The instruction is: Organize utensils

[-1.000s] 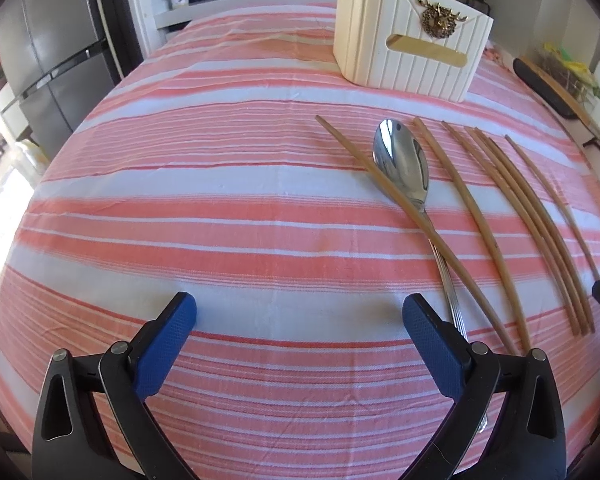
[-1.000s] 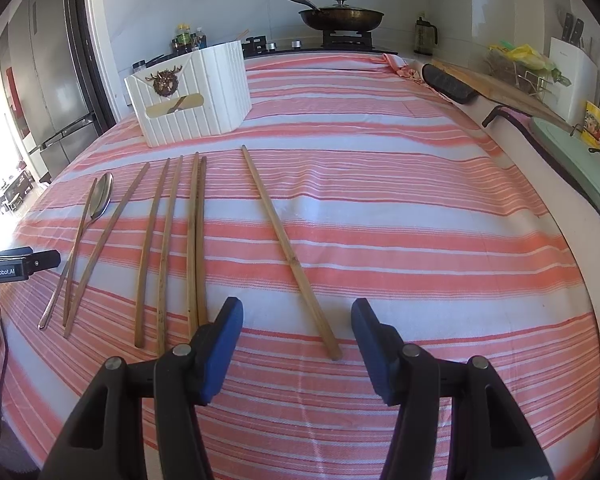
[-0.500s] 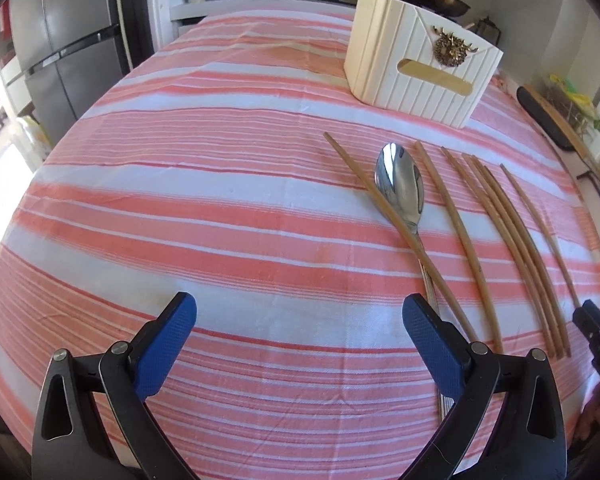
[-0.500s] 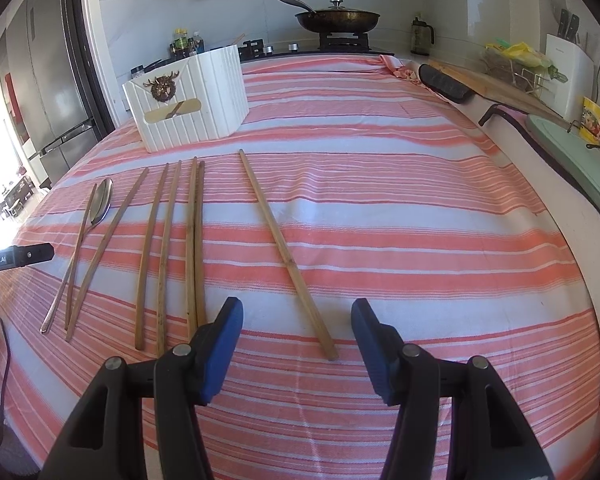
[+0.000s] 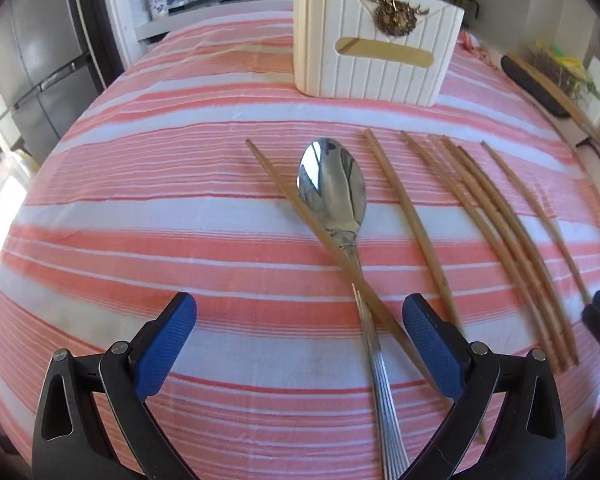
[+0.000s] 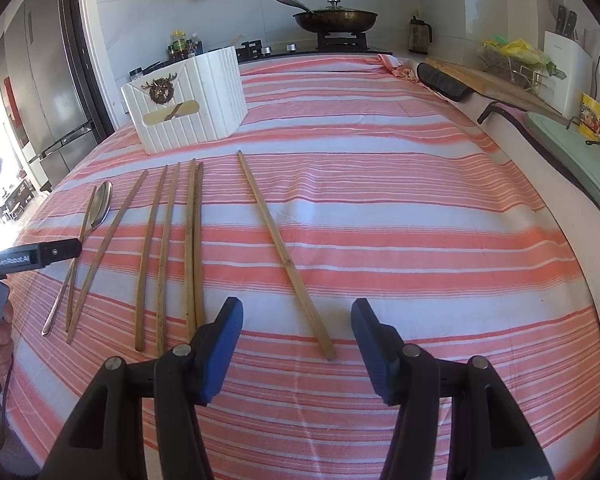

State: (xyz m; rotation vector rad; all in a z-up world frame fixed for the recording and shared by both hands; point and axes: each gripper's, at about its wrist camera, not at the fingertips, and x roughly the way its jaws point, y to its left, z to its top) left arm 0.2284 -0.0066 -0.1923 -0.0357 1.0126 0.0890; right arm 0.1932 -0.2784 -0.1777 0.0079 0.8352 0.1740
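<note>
The left gripper [image 5: 300, 340] has its two blue pads spread wide and holds nothing. It hangs over the striped tablecloth [image 5: 140, 240], and the ribbed handle of the metal spoon [image 5: 334, 192] runs between the pads toward the camera. The spoon bowl lies farther away, face up. One chopstick [image 5: 320, 232] lies across the spoon at a slant, touching the left edge of the bowl and crossing the handle close to the right pad. To the right of the spoon lie more chopsticks: a single one [image 5: 410, 216] just beside the bowl, then a tight group [image 5: 496, 224], and one more [image 5: 540, 216] at the far right.

The right gripper [image 6: 298, 344] is also spread open and empty, above the near part of the cloth. The near end of a lone chopstick [image 6: 284, 256] lies between its pads. Left of this stick is a touching pair [image 6: 193, 240], then two more sticks [image 6: 158, 256], and then the spoon at the far left of the row.

Beyond the row stands the white ribbed holder box [image 6: 188, 104], with a dark metal ornament on its front. Behind the table a pan [image 6: 336, 18] sits on the stove.
</note>
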